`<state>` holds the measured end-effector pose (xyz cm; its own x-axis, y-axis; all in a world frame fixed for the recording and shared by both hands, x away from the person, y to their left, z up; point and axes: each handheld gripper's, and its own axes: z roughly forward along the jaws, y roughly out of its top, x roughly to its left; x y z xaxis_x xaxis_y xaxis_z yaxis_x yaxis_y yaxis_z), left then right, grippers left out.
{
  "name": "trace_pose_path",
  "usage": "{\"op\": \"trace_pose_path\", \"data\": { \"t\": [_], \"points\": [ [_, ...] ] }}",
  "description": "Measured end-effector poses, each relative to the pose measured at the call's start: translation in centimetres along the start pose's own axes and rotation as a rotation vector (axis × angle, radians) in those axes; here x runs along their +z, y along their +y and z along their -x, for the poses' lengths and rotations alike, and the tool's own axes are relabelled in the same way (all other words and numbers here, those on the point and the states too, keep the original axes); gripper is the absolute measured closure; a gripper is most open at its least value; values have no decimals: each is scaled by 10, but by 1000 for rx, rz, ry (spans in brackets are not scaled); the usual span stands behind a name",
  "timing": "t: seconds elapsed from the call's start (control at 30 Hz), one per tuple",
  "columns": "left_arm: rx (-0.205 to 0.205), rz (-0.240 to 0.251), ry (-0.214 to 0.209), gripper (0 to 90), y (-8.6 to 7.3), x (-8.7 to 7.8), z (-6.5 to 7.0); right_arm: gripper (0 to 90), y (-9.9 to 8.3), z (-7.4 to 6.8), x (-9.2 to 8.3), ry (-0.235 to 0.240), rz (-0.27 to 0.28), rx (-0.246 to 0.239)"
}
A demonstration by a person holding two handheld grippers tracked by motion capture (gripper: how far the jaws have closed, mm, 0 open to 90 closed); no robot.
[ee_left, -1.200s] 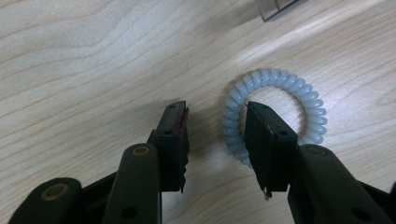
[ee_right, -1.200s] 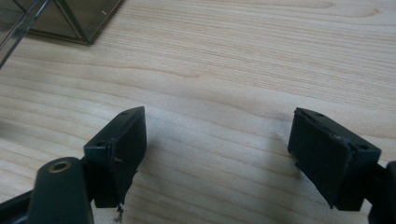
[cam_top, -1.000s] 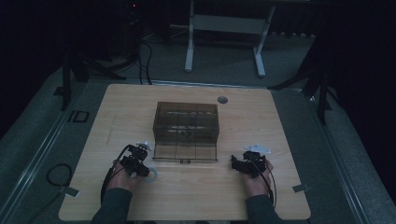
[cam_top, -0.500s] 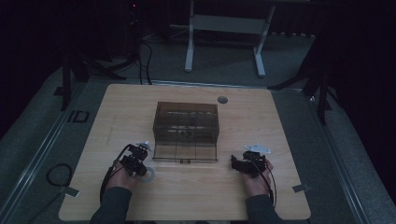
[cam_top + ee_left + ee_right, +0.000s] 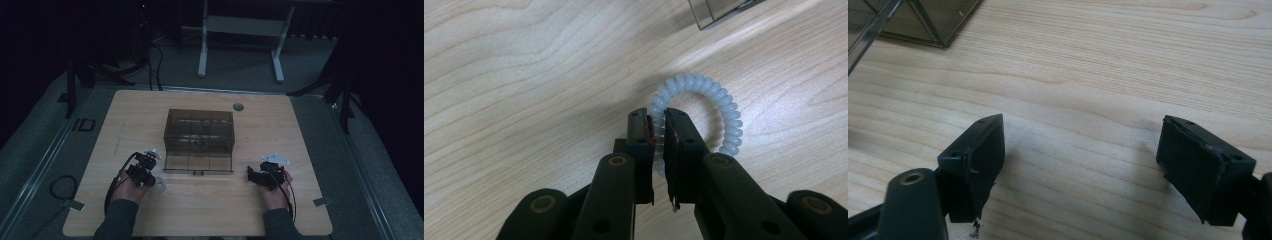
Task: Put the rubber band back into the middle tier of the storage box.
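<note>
While my left gripper [image 5: 658, 131] has just clenched its jaws on the coil tie [image 5: 704, 107], at the box's [image 5: 199, 137] seven o'clock on the tabletop [image 5: 300, 130], that thin pinch may slip; right gripper [image 5: 1103, 150] released.

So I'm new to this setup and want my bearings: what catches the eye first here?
The dark see-through box at the middle of the wooden table stands out first. Near its front left corner, the left hand-held gripper is shut on a pale coiled hair tie lying on the wood. The right hand-held gripper rests open at the front right.
</note>
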<state>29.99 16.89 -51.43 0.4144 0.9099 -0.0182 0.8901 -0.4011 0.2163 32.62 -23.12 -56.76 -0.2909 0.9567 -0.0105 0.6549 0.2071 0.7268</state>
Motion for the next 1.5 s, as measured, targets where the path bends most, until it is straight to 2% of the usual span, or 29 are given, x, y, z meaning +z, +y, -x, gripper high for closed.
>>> {"op": "trace_pose_path", "data": {
  "t": [0.33,0.57,0.9,1.17,1.5],
  "points": [
    [20,19,-24,824,2,-12,-1,194,1,0,1,3,0,-2],
    [51,27,-42,824,6,-20,0,194,2,0,2,6,1,-5],
    [101,28,-16,824,12,-33,-3,194,3,0,3,10,-1,-8],
    [104,31,-30,824,10,-38,-8,194,3,0,4,11,0,-11],
    [122,67,-31,823,16,-55,-13,194,4,0,5,13,-1,-14]
  ]
}}
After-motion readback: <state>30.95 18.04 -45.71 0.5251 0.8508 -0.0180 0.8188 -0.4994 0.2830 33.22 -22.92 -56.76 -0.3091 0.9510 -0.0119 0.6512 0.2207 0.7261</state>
